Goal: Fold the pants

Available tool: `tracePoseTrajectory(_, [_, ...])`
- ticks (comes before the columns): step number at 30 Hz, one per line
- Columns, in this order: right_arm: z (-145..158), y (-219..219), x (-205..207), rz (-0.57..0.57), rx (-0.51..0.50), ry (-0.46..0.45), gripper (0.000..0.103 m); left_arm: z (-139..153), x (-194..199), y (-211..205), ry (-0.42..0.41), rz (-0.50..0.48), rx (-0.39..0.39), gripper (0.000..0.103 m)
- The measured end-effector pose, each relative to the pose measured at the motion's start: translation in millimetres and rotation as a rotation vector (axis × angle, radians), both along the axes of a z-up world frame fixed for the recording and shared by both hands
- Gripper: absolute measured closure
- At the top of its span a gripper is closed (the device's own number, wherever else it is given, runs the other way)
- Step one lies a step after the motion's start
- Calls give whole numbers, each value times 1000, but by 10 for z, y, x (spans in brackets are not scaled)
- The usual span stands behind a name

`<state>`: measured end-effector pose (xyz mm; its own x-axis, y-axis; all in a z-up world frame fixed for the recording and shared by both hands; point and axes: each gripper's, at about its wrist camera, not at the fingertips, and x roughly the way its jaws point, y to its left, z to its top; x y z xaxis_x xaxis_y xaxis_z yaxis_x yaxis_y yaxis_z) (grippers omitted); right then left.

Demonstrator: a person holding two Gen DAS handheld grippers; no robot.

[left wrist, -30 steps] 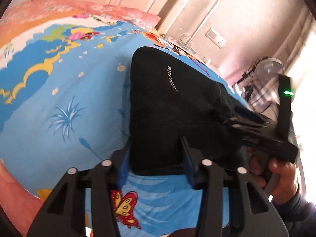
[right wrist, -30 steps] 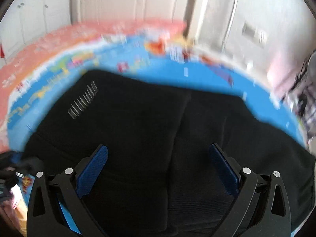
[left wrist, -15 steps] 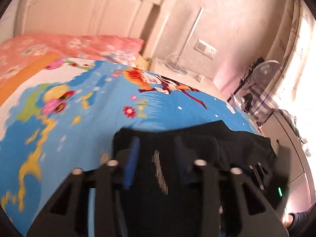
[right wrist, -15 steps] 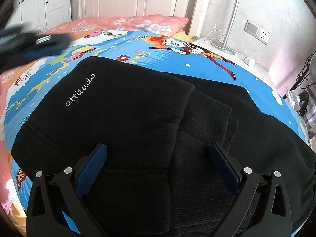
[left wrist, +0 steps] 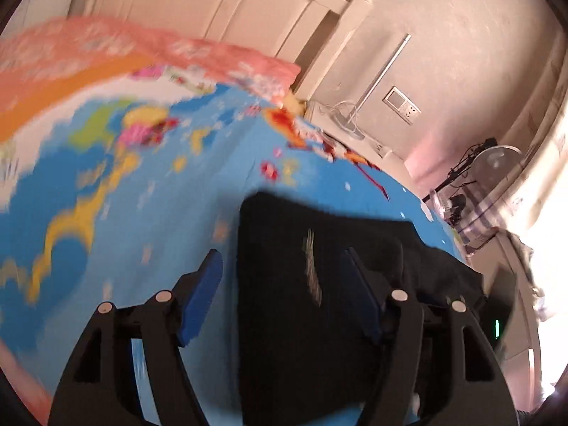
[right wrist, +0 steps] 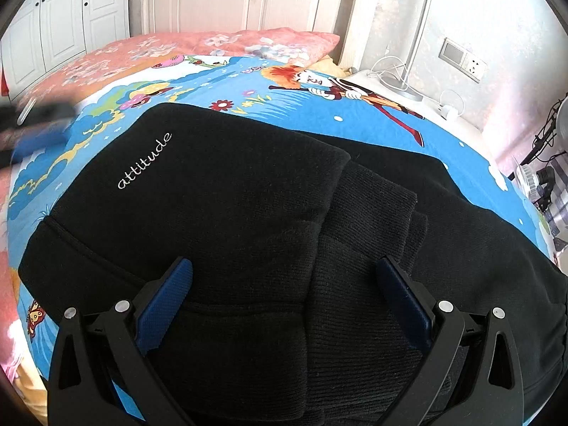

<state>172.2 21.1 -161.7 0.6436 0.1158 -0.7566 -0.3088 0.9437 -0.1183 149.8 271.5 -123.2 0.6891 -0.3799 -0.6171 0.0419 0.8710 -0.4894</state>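
Black pants with white "attitude" lettering lie folded on the blue cartoon bedsheet; a ribbed cuff layer lies on top at the middle. My right gripper is open and empty, hovering over the near part of the pants. My left gripper is open and empty above the left edge of the pants, in a blurred view. The left gripper also shows as a dark blur at the far left of the right wrist view.
A pink floral pillow and white headboard lie at the bed's far end. A nightstand with a lamp pole and cables stands at the right. A fan and clutter stand by the right wall.
My left gripper has opened and let go of the pants, lifting and swinging over their left edge. The right gripper stays open and nearly still.
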Motion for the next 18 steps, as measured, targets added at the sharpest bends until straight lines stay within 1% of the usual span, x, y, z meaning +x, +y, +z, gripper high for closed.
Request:
tracePoseTrajectory(3, [0, -3, -5, 0, 2, -1, 4, -232, -299, 27, 20, -32, -115, 37])
tracePoseTrajectory(4, [1, -4, -6, 0, 3, -3, 4, -301, -358, 11, 26, -46, -136, 38])
tracePoseTrajectory(6, [3, -7, -2, -2, 6, -4, 4, -422, -422, -42, 35, -51, -135, 40])
tracePoseTrajectory(7, [1, -15, 4, -1, 7, -5, 4, -496, -427, -69, 51, -58, -147, 44])
tracePoseTrajectory(9, [2, -18, 4, 0, 8, -6, 4, -571, -436, -98, 57, -53, -161, 46])
tracePoseTrajectory(11, [1, -19, 6, -1, 9, -5, 4, -566, -448, -110, 50, -55, -158, 47])
tracePoseTrajectory(12, [0, -20, 5, -2, 9, -5, 4, -582, -446, -100, 55, -57, -170, 47])
tracePoseTrajectory(13, [-1, -22, 5, -2, 9, -5, 4, -611, -438, -68, 58, -56, -199, 46])
tracePoseTrajectory(14, [-3, -25, 5, -3, 10, -4, 4, -617, -438, -54, 57, -54, -206, 46])
tracePoseTrajectory(17, [-4, -24, 8, -4, 9, 0, 4, -611, -429, -61, 62, -53, -195, 47])
tracePoseTrajectory(18, [-3, -24, 10, -4, 9, 2, 4, -602, -424, -58, 69, -49, -194, 52])
